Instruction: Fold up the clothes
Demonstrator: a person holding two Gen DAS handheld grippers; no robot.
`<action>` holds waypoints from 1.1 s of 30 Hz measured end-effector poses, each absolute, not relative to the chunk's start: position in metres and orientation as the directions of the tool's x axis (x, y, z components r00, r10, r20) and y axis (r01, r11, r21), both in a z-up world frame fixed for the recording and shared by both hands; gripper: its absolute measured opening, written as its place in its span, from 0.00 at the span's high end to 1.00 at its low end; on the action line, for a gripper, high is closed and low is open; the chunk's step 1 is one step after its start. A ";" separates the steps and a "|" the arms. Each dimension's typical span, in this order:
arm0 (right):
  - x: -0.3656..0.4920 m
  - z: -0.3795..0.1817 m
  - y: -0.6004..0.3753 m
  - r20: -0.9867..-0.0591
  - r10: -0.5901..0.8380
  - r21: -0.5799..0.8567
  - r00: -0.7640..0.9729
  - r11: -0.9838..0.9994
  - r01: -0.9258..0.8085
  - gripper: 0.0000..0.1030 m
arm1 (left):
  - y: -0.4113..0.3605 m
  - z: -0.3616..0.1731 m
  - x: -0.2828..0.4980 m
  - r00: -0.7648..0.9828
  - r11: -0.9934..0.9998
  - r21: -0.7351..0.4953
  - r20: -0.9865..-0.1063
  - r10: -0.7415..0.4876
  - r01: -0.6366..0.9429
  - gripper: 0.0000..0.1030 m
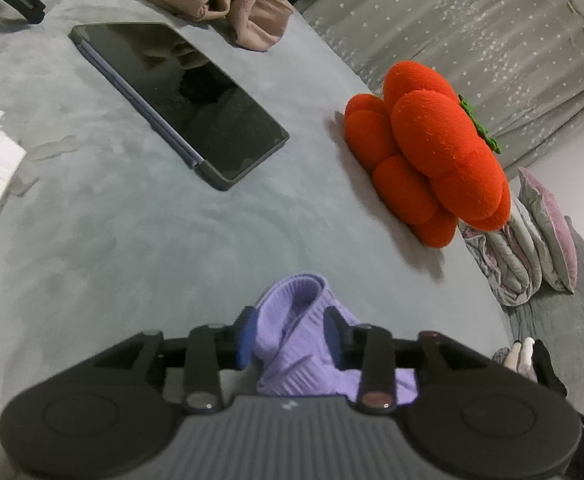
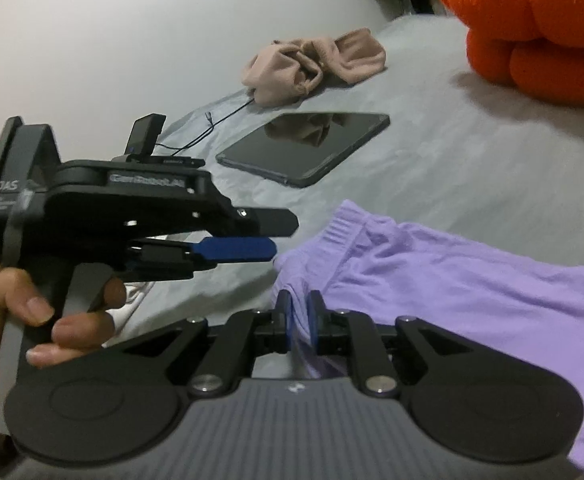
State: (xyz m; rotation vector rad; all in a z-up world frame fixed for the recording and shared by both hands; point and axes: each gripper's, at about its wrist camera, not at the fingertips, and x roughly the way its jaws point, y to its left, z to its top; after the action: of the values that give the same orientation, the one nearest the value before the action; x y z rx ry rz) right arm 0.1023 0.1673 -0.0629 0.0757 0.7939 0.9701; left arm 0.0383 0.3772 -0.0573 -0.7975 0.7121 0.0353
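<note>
Close in, the left gripper (image 1: 288,330) has its jaws parted around a bunched fold of the ribbed lilac knit garment (image 2: 451,276) without pressing it. The right gripper (image 2: 299,320) has narrow jaws pinching the garment's edge. Beyond, on the grey bed (image 1: 140,240), lie a black tablet (image 1: 180,100), an orange pumpkin-shaped plush cushion (image 1: 431,152) toward the edge, and a crumpled beige cloth (image 1: 220,0) farthest off.

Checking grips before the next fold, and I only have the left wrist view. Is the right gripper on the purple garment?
Observer: Yes. The right gripper has a fold of the purple garment pinched between its fingers.
Operator: And the left one? Fabric looks between its fingers here.
Observer: Seen side-on, the left gripper is open with nothing between its fingers, tips near the garment's edge.
Operator: Grip on the handle?
Observer: A hand wraps it, one finger on the trigger.
</note>
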 end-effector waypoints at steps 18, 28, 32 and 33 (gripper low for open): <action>0.098 -0.050 0.023 -0.609 0.702 0.536 0.370 0.707 -0.461 0.57 | 0.332 -0.058 0.015 0.673 0.726 -0.584 -0.703 -0.230 -0.362 0.51; 0.112 -0.071 -0.062 -0.631 0.614 0.614 0.475 0.769 -0.178 0.57 | 0.327 -0.052 0.001 0.656 0.717 -0.507 -0.749 -0.091 -0.479 0.51; 0.122 -0.077 -0.078 -0.626 0.588 0.639 0.512 0.763 -0.095 0.57 | 0.327 -0.064 0.002 0.647 0.693 -0.532 -0.752 -0.123 -0.487 0.53; 0.125 -0.078 -0.081 -0.619 0.587 0.650 0.521 0.756 -0.079 0.57 | 0.327 -0.066 0.002 0.651 0.682 -0.543 -0.748 -0.128 -0.489 0.54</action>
State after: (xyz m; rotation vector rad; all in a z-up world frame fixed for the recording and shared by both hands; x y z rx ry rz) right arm 0.1252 -0.0810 -0.0778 0.6063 0.9473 0.4294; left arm 0.0019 0.3270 -0.0658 -0.8147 0.8571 0.2328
